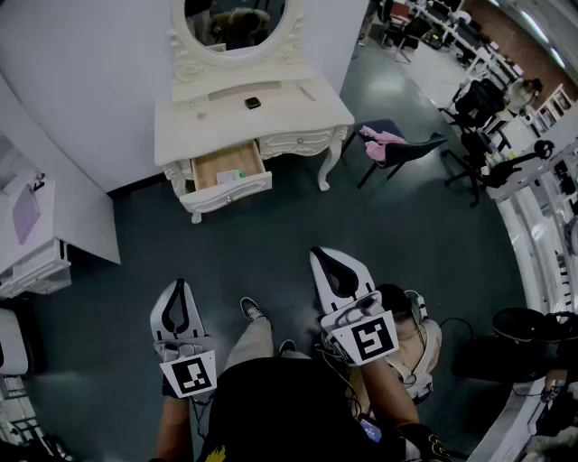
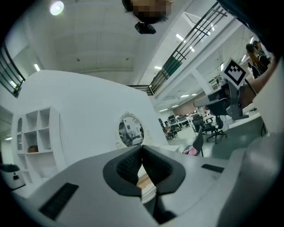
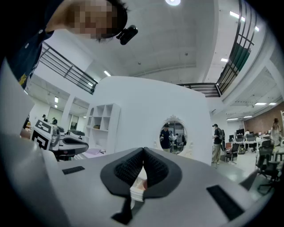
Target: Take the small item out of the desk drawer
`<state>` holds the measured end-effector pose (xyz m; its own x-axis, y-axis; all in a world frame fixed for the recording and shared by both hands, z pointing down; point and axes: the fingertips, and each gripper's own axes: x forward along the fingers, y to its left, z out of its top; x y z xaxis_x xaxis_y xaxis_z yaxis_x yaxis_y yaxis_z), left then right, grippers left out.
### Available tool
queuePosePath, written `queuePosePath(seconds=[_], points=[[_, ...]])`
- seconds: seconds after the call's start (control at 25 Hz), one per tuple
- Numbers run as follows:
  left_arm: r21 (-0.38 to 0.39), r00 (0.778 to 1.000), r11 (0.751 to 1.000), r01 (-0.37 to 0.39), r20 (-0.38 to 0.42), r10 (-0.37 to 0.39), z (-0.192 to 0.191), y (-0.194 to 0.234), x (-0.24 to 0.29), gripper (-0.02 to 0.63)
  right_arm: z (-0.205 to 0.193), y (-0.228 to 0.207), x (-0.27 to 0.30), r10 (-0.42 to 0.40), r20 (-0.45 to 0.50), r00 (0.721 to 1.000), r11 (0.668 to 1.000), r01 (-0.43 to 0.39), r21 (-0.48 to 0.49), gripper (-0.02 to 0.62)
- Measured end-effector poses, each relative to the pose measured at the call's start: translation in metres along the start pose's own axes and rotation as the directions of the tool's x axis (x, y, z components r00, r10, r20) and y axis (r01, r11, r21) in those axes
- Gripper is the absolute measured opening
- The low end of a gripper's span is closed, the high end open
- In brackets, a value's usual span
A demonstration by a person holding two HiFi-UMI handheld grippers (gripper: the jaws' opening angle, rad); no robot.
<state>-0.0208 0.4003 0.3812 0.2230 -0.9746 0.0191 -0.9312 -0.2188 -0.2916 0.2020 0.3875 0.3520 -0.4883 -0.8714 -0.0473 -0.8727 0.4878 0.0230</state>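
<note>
A white dressing table [image 1: 298, 115] stands against the far wall, and its left drawer [image 1: 206, 169] is pulled open. A small pale item with a green edge [image 1: 232, 176] lies inside the drawer. Both grippers are held low and near my body, well short of the table. The left gripper [image 1: 179, 287] is shut with nothing between its jaws, and so is the right gripper [image 1: 327, 256]. In the left gripper view the shut jaws [image 2: 142, 147] point at the table, and part of the open drawer [image 2: 145, 181] shows below them. The right gripper view's jaws [image 3: 143, 150] are also pressed together.
An oval mirror [image 1: 235, 20] tops the table, and a small black object [image 1: 253, 103] lies on the tabletop. A dark chair with pink cloth [image 1: 390, 144] stands to the right. A white cabinet [image 1: 36, 239] is at the left. My shoe [image 1: 252, 309] rests on the dark floor.
</note>
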Motion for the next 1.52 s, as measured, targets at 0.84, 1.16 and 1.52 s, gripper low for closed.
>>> queuePosePath(seconds=[0.84, 1.16, 1.52], points=[[0.220, 0.999, 0.974, 0.049, -0.020, -0.045, -0.012, -0.036, -0.090, 0.160, -0.025, 0.055, -0.102, 0.040, -0.028, 0.999, 0.999, -0.040, -0.023, 0.142], [0.121, 0.989, 0.985, 0.120, -0.100, -0.108, -0.038, -0.033, -0.041, 0.356, -0.041, 0.046, -0.037, 0.134, -0.135, 0.982, 0.990, -0.128, 0.050, 0.532], [0.107, 0.994, 0.990, 0.089, -0.075, -0.081, -0.055, 0.045, 0.101, 0.387, -0.059, -0.007, 0.107, 0.121, -0.222, 0.967, 0.993, -0.119, 0.021, 0.572]])
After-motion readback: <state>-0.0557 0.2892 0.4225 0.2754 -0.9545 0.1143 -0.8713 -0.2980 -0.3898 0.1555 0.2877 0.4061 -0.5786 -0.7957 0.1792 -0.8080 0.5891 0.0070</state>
